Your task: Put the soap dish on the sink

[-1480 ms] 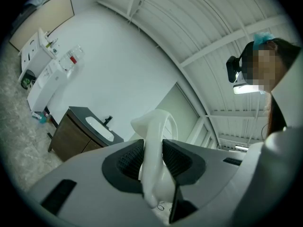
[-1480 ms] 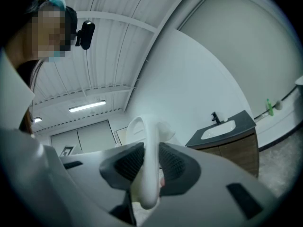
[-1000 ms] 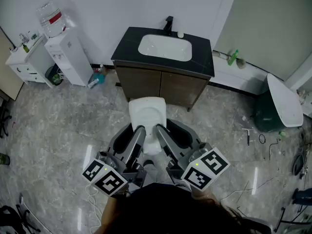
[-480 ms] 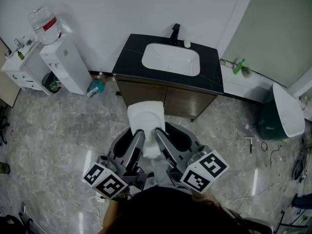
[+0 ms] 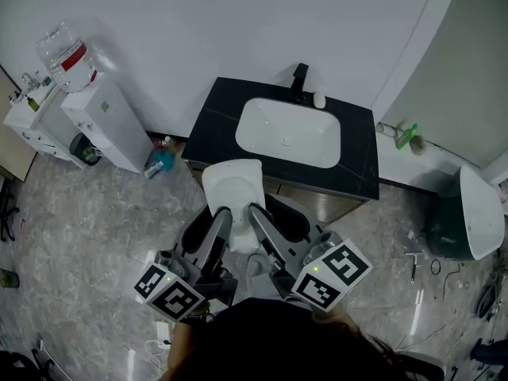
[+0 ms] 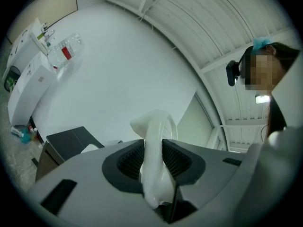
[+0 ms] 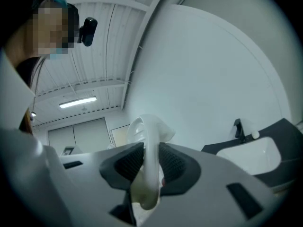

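The sink (image 5: 288, 133) is set in the bench (image 5: 213, 121), which stands against the far wall. The tap (image 5: 299, 78) is at the sink's far edge. The soap dish (image 5: 232, 185) is on the near side of the bench, towards its left end. Its near rim is caught between the fingers of the left gripper (image 5: 221, 213) on its left and the right gripper (image 5: 253, 210) on its right. Left of the bench, a water dispenser (image 5: 111, 121) stands on the floor (image 5: 79, 213) with a bottle (image 5: 62, 50) on top.

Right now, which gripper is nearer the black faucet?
Right. The right gripper and left gripper both clamp the soap dish near the counter's front; the faucet stands beyond, toward the right gripper's side.
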`<state>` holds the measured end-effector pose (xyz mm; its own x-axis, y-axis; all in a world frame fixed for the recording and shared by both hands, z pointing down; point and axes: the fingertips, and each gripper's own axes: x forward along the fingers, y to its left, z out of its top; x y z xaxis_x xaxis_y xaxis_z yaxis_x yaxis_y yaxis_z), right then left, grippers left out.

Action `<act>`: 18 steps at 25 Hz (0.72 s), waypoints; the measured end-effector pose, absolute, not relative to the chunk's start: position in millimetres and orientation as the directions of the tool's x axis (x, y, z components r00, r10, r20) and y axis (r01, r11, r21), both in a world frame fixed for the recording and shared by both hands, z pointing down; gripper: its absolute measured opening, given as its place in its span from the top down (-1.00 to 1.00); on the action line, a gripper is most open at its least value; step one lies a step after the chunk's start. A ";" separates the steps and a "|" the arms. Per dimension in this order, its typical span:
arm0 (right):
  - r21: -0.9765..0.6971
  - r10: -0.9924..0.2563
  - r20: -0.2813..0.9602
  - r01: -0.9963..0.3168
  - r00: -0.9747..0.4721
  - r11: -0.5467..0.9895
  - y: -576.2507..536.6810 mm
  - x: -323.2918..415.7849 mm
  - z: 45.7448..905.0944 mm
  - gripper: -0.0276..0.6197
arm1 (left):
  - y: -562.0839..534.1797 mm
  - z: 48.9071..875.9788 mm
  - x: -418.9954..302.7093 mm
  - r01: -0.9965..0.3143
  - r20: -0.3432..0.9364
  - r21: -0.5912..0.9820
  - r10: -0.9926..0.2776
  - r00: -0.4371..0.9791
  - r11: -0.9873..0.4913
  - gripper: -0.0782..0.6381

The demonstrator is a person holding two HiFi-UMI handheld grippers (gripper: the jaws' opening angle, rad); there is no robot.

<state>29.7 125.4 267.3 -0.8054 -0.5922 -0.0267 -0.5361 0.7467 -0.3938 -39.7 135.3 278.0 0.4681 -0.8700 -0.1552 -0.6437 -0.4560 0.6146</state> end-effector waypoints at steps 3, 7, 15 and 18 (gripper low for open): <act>-0.400 -0.576 -0.019 -0.522 -0.817 0.754 85.1 27.2 267.7 0.57 | 96.4 278.3 -41.7 -0.651 -0.147 0.620 -0.880 0.452 -0.438 0.43; -0.417 -0.559 -0.014 -0.503 -0.829 0.757 44.3 19.4 270.9 0.57 | 57.4 280.9 -49.5 -0.667 -0.125 0.622 -0.892 0.434 -0.411 0.43; -0.435 -0.564 -0.003 -0.507 -0.826 0.745 -18.3 -0.3 281.4 0.57 | -5.7 290.2 -69.2 -0.669 -0.101 0.625 -0.892 0.441 -0.402 0.43; -0.431 -0.588 0.002 -0.532 -0.809 0.729 -46.2 -8.0 285.4 0.57 | -35.6 294.4 -77.3 -0.657 -0.102 0.625 -0.878 0.467 -0.422 0.43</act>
<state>-8.0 -46.2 285.4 -0.8085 -0.5885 0.0024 -0.5319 0.7291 -0.4307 -77.3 -35.6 294.4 0.4669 -0.8784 -0.1021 -0.6567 -0.4218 0.6251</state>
